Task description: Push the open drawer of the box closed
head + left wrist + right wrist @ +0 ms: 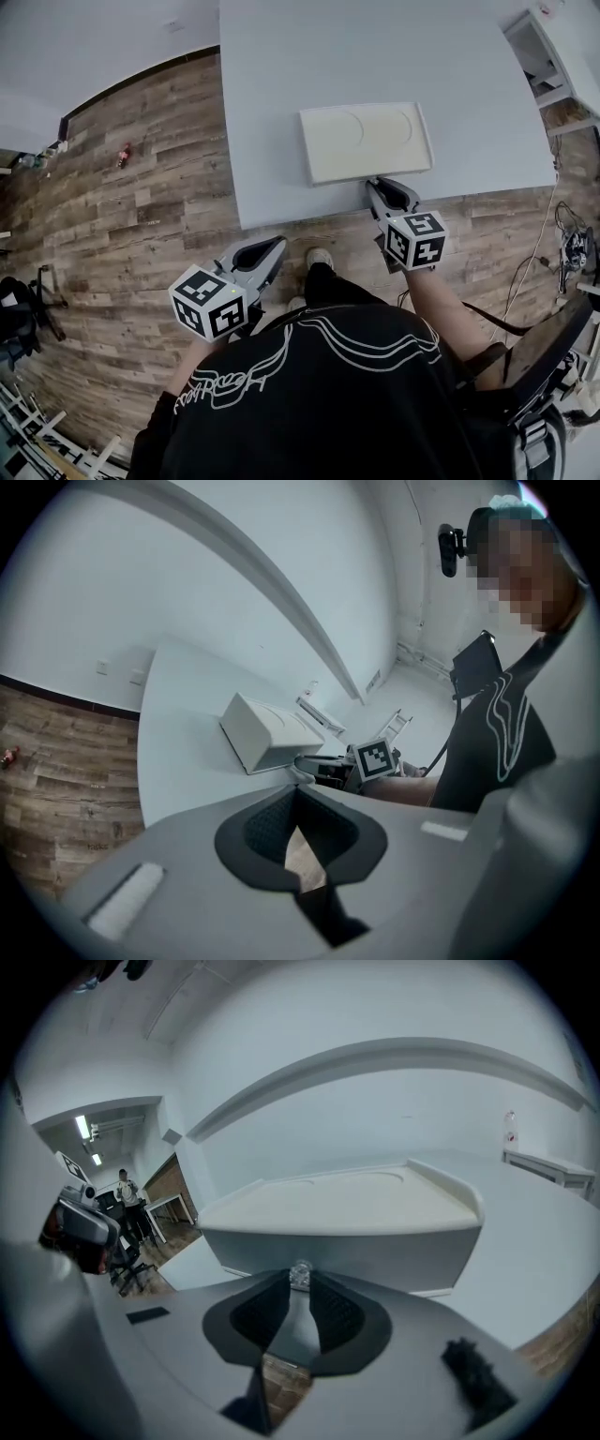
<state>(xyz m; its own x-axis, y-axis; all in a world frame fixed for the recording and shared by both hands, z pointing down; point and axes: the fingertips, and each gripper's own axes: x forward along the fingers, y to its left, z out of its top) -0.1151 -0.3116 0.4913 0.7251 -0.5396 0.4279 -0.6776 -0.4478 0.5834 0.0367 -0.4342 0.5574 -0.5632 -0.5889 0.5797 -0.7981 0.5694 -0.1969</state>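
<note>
At the table's (281, 202) near edge, the right gripper (300, 1286) pinches the clear knob (300, 1273) on the white box's (366, 141) flush drawer front (375, 1252), while the left gripper (298, 803) hangs closed over open floor (141, 206).

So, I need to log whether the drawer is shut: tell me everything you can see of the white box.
The box is a low, cream, plastic-looking rectangle with rounded corners and two shallow curved outlines in its top. It lies flat near the front edge of the pale table. Its front face looks flush, with a small clear knob at the middle, which sits between the jaw tips of the right gripper.
</note>
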